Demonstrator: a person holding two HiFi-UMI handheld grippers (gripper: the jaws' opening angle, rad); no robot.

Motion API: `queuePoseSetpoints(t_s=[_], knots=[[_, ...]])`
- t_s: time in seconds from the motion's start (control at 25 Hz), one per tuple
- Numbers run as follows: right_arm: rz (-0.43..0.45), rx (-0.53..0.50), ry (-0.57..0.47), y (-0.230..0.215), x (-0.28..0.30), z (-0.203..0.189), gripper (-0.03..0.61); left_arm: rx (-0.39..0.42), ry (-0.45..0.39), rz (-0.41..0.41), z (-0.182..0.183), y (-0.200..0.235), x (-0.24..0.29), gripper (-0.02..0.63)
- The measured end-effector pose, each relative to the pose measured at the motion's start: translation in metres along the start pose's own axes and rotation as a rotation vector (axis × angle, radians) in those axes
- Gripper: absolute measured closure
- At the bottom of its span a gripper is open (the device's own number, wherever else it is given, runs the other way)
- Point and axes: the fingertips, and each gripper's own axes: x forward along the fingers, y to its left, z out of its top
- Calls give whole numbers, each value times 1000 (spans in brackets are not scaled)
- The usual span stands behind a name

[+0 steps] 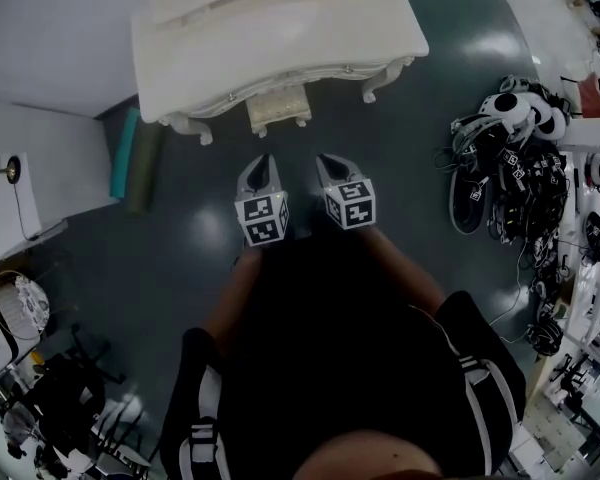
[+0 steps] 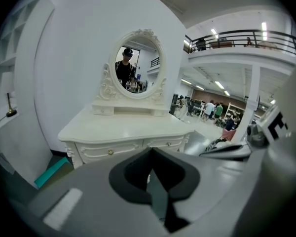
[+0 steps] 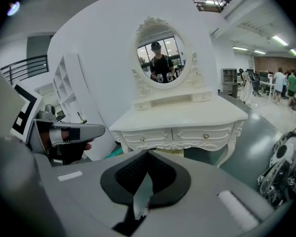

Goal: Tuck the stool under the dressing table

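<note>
The stool (image 1: pixel 278 108) sat tucked beneath the dressing table (image 1: pixel 280 38), only its edge showing; the left gripper (image 1: pixel 262 171) and right gripper (image 1: pixel 333 171) hung side by side before it, jaws closed and empty.

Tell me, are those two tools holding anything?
No, nothing is held. The left tool and the right tool are both shut and empty, short of the dressing table.
</note>
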Motion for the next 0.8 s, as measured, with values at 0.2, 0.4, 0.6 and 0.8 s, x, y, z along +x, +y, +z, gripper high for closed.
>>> queuePoseSetpoints(t_s=[0.2,0.4,0.6,0.8], knots=[[6,-8,-5,-1,4,4,581,-13,12,-9,-1,3,1,606],[19,-9,-14,6,6,8,581,-7,16,-16,-5,7,-7,606],[32,-2,-5,7,9,7,581,-19,33,-24,-13,8,-7,606],[32,-6,-12,3,10,8,581,-9,28,-33,-13,4,-6,606]])
